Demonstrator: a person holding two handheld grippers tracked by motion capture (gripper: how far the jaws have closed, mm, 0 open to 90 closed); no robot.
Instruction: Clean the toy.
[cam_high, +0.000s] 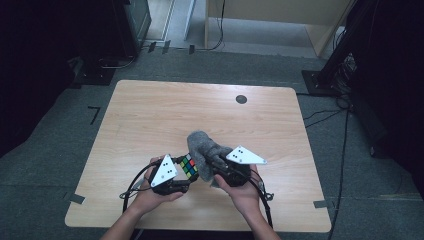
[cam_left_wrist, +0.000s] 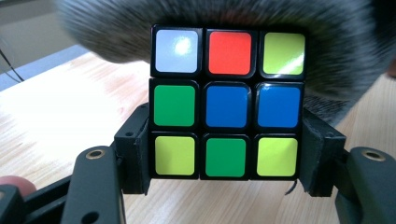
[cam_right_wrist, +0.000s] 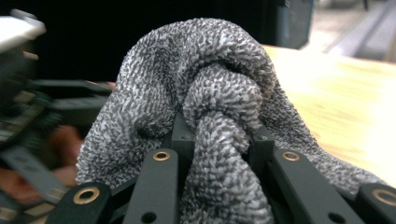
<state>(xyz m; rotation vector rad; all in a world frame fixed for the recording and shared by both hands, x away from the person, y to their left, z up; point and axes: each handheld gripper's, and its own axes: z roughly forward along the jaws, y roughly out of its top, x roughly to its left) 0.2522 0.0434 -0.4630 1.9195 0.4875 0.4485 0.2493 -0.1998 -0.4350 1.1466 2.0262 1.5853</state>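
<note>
One grey cloth (cam_right_wrist: 205, 107) in right gripper (cam_right_wrist: 219, 140) jaws, one puzzle cube (cam_left_wrist: 226, 100) clamped by left gripper (cam_left_wrist: 224, 158)

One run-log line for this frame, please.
left claw: shut on puzzle cube | right claw: shut on grey cloth | cloth against cube, above wooden table

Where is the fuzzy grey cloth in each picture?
High view: the grey cloth is near the table's front middle, bunched between the two tools.
Left gripper view: it is the fuzzy band across the top, behind the Rubik's cube.
Right gripper view: it fills the middle, pinched by the right tool.
Shared landmark: the wooden table.
</note>
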